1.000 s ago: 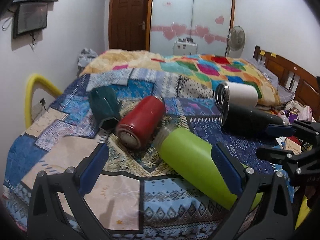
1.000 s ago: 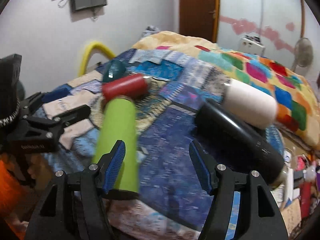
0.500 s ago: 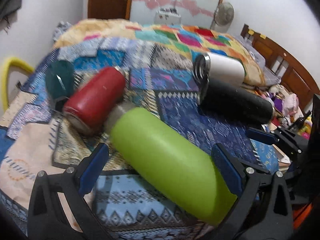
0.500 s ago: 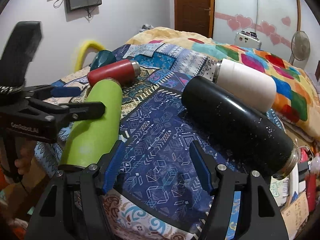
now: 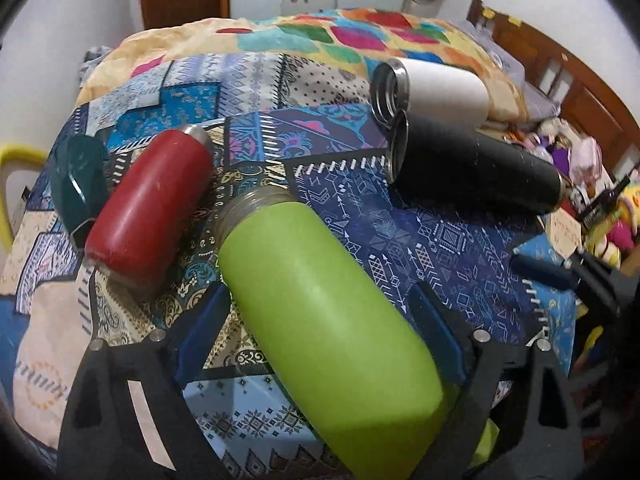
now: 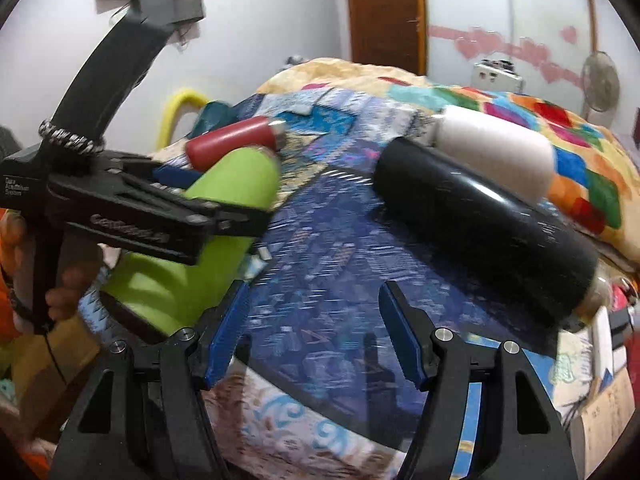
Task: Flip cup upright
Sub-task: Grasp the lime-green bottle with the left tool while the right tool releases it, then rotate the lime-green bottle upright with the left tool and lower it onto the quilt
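Observation:
A lime green cup [image 5: 324, 320] lies on its side on the patterned bedspread [image 5: 448, 240], mouth pointing away. My left gripper [image 5: 320, 320] is open, its blue pads on either side of the green cup's body without clearly pressing it. In the right wrist view the green cup [image 6: 224, 208] shows at left with the left gripper across it. My right gripper [image 6: 316, 332] is open and empty above the bedspread [image 6: 320, 240], between the green cup and a black cup [image 6: 480, 224].
A red cup [image 5: 148, 204], a dark teal cup [image 5: 76, 184], a black cup [image 5: 472, 168] and a white cup [image 5: 436, 88] all lie on their sides on the bed. A wooden headboard [image 5: 568, 80] and clutter [image 5: 592, 184] are at right.
My left gripper has moved forward so its pads now straddle the green cup's body. My right gripper has shifted a little; the view is blurred by motion.

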`<state>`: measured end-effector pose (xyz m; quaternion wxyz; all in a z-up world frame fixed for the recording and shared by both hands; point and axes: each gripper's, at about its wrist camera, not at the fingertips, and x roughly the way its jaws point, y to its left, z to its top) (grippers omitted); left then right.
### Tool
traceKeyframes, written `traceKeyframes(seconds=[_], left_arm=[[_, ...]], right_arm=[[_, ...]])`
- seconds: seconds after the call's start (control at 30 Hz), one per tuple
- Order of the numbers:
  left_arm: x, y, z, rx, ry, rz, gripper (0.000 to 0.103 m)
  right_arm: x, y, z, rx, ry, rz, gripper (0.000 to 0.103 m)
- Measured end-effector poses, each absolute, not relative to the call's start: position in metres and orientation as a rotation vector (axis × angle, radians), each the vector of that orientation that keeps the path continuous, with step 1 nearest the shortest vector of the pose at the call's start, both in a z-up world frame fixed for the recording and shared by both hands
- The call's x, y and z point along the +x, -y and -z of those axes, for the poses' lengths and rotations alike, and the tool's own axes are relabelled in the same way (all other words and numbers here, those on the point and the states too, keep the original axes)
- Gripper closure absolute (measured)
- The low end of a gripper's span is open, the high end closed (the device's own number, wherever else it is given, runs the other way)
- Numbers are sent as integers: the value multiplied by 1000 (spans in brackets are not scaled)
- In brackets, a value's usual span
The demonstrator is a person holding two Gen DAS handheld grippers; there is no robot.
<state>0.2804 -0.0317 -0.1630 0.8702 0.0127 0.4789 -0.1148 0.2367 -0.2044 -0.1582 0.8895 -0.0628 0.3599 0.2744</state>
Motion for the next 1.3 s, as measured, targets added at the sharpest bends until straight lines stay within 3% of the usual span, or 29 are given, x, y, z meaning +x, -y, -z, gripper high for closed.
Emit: traceKeyframes(seconds=[0.2,0.47,0.7,1.07,1.3], left_arm=[[298,30,177,-63,-1148,305,12],[304,31,173,-29,-1163,274,30],[279,36,147,71,-1040,253,38],[226,23,88,90,-822,259,40],[210,13,59,81,-714,234,40]], right_arm=[[241,226,146,-56,-708,-510,39],[236,229,135,-22,-670,-505,39],[234,230,127,-12,-644,-500,39],[224,225,102,14,-574,-510,39],[216,224,88,31,-516,-515,29]])
